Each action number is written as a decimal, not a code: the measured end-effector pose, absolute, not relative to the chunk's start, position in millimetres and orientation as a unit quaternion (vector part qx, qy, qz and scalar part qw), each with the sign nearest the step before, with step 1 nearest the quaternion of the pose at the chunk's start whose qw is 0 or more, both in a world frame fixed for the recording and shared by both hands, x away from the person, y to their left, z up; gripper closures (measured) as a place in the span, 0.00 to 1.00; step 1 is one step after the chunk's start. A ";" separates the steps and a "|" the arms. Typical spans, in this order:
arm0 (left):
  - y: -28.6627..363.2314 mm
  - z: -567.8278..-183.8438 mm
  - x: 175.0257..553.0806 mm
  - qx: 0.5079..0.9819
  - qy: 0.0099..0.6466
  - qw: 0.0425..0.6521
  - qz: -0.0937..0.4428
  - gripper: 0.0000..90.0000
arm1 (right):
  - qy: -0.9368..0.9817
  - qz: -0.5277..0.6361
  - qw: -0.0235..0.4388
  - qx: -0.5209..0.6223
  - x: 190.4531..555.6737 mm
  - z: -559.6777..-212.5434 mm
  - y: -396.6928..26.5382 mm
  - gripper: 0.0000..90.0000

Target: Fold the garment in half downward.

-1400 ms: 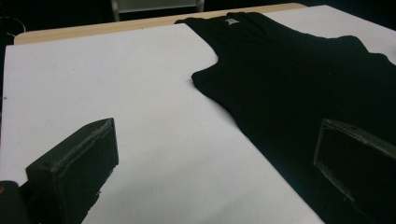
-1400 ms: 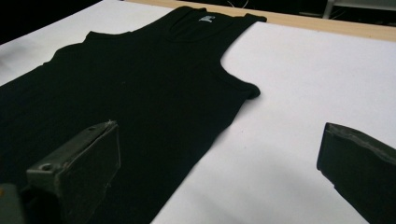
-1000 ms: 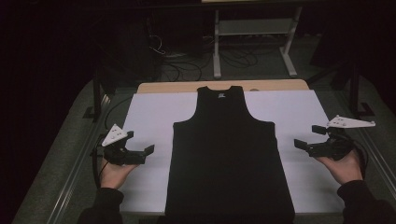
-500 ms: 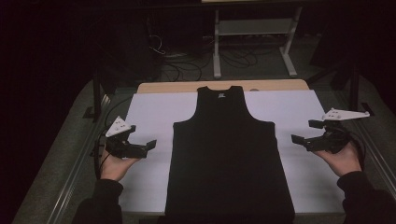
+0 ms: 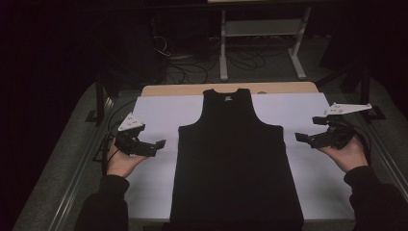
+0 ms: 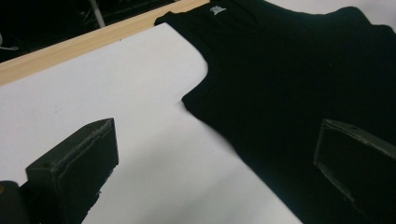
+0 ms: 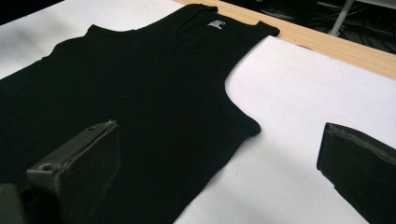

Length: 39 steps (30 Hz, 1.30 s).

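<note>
Flat, tank top [image 5: 235, 159] between left tongs [image 5: 160, 143], right tongs [image 5: 299, 137]

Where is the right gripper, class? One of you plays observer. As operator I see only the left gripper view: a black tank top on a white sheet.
Observer: In the high view the right gripper hovers over the white sheet, to the right of the tank top and apart from it.
Operator: Is it open?
Observer: Yes. In the right gripper view its jaws stand wide apart, with nothing between them.
Operator: And the tank top's hem?
Observer: In the high view the tank top lies flat, neck away from the person, with the hem about at the sheet's near edge.
</note>
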<state>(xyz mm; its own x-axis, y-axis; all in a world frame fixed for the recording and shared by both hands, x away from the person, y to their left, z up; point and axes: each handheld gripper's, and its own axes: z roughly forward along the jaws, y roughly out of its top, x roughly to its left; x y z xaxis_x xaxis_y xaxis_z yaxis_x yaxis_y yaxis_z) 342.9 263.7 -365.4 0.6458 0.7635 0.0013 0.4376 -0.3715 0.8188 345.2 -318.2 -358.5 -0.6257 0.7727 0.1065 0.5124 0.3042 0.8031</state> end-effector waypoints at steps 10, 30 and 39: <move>252.8 -354.6 357.6 0.819 0.360 0.402 0.195 0.00 | 0.801 0.422 0.145 0.400 360.6 -356.8 -312.2 0.00; 245.5 -370.8 396.3 0.810 0.387 0.411 0.159 0.00 | 0.795 0.425 0.136 0.410 392.4 -352.3 -314.7 0.00; 257.2 -380.3 411.1 0.796 0.409 0.420 0.151 0.00 | 0.797 0.422 0.118 0.415 409.1 -366.0 -311.8 0.00</move>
<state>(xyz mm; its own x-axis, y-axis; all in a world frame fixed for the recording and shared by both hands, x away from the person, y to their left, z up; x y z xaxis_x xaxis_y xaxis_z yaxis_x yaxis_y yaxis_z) 411.1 257.2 -380.3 0.6201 0.7777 -0.1031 0.5240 -0.3128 0.7922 409.1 -311.8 -366.0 -0.6268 0.7620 0.1625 0.5625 0.2982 0.7712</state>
